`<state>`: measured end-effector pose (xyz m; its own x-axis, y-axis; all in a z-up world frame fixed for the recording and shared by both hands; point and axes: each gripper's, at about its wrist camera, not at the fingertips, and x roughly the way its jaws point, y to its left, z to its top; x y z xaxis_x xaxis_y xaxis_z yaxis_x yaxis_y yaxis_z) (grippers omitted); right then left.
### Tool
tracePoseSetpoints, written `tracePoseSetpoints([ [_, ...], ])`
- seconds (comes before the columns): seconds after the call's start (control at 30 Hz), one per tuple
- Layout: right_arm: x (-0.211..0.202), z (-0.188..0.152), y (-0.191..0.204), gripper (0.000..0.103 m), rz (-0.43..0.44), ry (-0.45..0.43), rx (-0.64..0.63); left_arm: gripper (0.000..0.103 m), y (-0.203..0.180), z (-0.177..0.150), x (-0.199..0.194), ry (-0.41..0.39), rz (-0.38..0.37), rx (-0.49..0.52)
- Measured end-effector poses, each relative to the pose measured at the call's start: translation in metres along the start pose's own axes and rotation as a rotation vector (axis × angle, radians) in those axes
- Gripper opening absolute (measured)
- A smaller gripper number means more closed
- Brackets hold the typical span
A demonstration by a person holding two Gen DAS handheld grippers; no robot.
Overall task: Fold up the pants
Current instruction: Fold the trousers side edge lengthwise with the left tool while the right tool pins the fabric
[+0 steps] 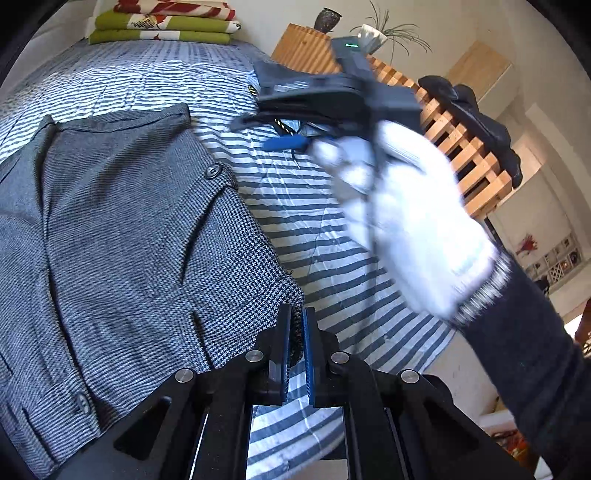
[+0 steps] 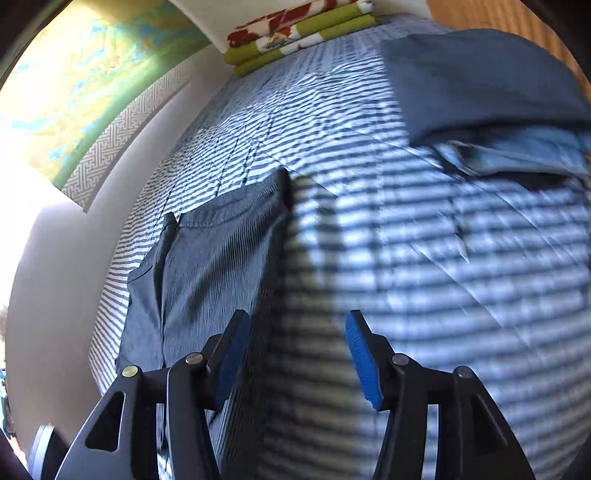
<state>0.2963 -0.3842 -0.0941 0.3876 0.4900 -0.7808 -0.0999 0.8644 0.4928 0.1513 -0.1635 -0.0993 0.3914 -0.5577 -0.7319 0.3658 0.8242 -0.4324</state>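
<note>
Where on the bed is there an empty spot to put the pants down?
The widest bare patch of striped blue-and-white bedspread lies between the grey woven pants and the folded dark blue garment. A second strip runs from the pants up to the green-and-red folded cushions. It is crowded where the pants lie, one edge clamped in the left gripper.

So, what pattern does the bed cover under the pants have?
The bed cover has blue-grey and white stripes; the left wrist view shows it best, beside the grey pants.
</note>
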Motion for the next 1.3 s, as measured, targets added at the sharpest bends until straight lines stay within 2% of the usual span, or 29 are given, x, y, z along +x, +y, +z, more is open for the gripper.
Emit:
tracePoseSetpoints([
  [0.17,0.070,0.064,0.020,0.051,-0.017,0.062,-0.002,0.006,0.012,-0.002,-0.003,0.013,-0.036,-0.011],
  [0.3,0.110,0.091,0.023,0.051,-0.083,0.090,0.011,0.006,0.015,0.000,0.004,0.015,-0.053,0.013],
  [0.33,0.118,0.093,0.021,0.044,-0.087,0.104,0.022,0.006,0.016,0.001,0.005,0.017,-0.059,0.018],
  [0.4,0.131,0.094,0.022,0.010,-0.088,0.145,0.048,0.006,0.022,0.004,0.014,0.025,-0.072,0.009],
  [0.47,0.121,0.093,0.035,0.008,-0.121,0.114,0.012,0.005,0.026,0.003,0.015,0.031,-0.122,-0.041],
  [0.57,0.060,0.095,0.054,0.007,-0.087,-0.040,-0.077,0.005,0.019,0.001,0.007,-0.005,-0.187,-0.062],
  [0.63,0.023,0.096,0.043,0.007,-0.025,-0.142,-0.017,0.005,0.015,-0.001,0.002,-0.032,-0.215,-0.043],
  [0.67,0.014,0.095,0.038,0.007,-0.041,-0.179,-0.007,0.005,0.015,-0.002,0.002,-0.036,-0.208,-0.029],
  [0.7,0.019,0.095,0.036,0.007,-0.119,-0.160,-0.019,0.005,0.020,-0.003,0.005,-0.025,-0.196,-0.044],
  [0.77,0.041,0.095,0.035,0.007,-0.211,-0.070,-0.014,0.005,0.033,-0.005,0.007,-0.005,-0.222,-0.110],
  [0.87,0.042,0.090,0.041,0.007,-0.220,-0.059,0.006,0.005,0.047,-0.011,-0.013,-0.043,-0.230,-0.153],
  [0.93,0.035,0.091,0.062,0.007,-0.212,-0.084,-0.003,0.005,0.053,-0.020,-0.034,-0.087,-0.226,-0.155],
  [1.03,0.026,0.096,0.117,0.007,-0.198,-0.105,-0.070,0.005,0.067,-0.040,-0.068,-0.154,-0.196,-0.167],
  [1.1,0.024,0.097,0.164,0.007,-0.179,-0.115,-0.133,0.005,0.085,-0.057,-0.091,-0.198,-0.182,-0.220],
  [1.2,0.036,0.092,0.236,0.007,-0.148,-0.107,-0.220,0.005,0.110,-0.089,-0.122,-0.260,-0.147,-0.298],
  [1.3,0.069,0.076,0.308,0.007,-0.133,-0.071,-0.320,0.005,0.147,-0.125,-0.146,-0.283,-0.101,-0.390],
])
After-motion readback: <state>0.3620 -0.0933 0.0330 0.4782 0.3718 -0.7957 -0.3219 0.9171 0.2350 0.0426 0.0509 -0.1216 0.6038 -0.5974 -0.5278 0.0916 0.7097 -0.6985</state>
